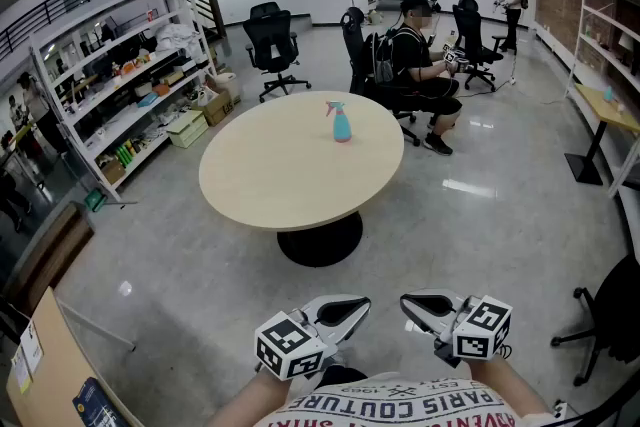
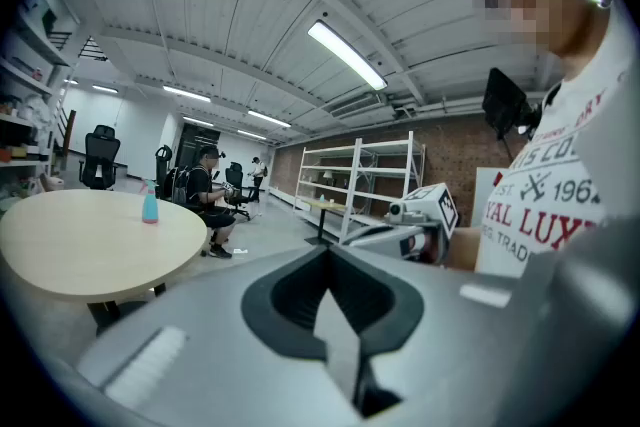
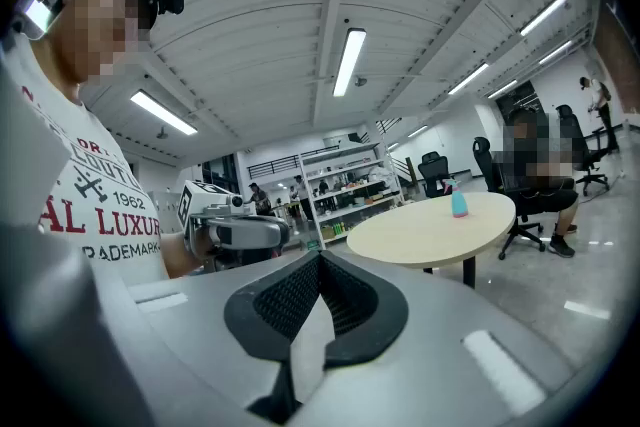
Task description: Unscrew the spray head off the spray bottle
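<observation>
**Bottle untouched, both grippers empty**

The left gripper [image 1: 360, 304] has its jaws fully together on nothing. The small light-blue plastic spray bottle [image 1: 342, 126] with a pink spray head [image 1: 335, 106] stands upright on the round beige surface [image 1: 270, 180], well apart. The right gripper [image 1: 408, 305] is likewise closed, empty. Likely best: 1 gripper steadies the body, 1 twists the head.

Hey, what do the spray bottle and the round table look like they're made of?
Spray bottle: probably plastic, smooth teal body with a pink spray head. Round table: likely laminate board, matte pale beige top showing no glare; dark base, material unclear.
</observation>
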{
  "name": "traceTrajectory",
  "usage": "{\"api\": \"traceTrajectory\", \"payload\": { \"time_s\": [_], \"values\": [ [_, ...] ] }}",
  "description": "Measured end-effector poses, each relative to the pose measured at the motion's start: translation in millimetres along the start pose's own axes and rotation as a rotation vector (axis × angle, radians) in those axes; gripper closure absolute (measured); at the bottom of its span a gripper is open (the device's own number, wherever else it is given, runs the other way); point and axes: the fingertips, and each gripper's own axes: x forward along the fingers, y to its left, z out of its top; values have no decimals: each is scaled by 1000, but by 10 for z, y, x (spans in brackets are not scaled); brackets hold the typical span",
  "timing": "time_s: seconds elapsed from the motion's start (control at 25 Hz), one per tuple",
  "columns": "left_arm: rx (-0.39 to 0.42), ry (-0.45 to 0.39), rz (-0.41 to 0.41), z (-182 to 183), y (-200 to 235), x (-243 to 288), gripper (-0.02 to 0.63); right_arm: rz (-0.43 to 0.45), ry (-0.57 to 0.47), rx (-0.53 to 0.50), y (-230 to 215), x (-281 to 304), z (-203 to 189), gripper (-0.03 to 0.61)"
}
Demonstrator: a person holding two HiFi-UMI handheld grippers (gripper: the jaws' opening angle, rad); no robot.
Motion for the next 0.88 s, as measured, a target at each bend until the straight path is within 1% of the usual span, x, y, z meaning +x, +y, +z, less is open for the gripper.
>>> {"api": "traceTrajectory", "payload": {
  "time_s": [0.12,0.28,0.4,0.52,0.64,0.72,0.8,0.88],
  "values": [
    [-28,-16,5,49,267,68,614,-1,1,-5,-205,146,43,578],
    [-32,-39,-58,101,621,271,614,13,9,11,-565,477,132,578],
    [-25,-42,-83,190,1091,551,614,16,23,9,-990,832,177,578],
    [-25,-45,-90,362,1715,819,614,5,22,17,-1549,1199,393,578],
    [-18,-47,-64,556,2486,1048,612,-3,10,26,-2177,1653,683,578],
    [-38,-56,-49,686,3035,1177,614,-6,17,23,-2609,2000,879,578],
    [-55,-57,-31,845,3576,1299,612,-8,23,13,-3014,2320,1135,578],
    [-38,-65,-9,1054,4064,1422,614,-6,16,-16,-3383,2571,1439,578]
  ]
}}
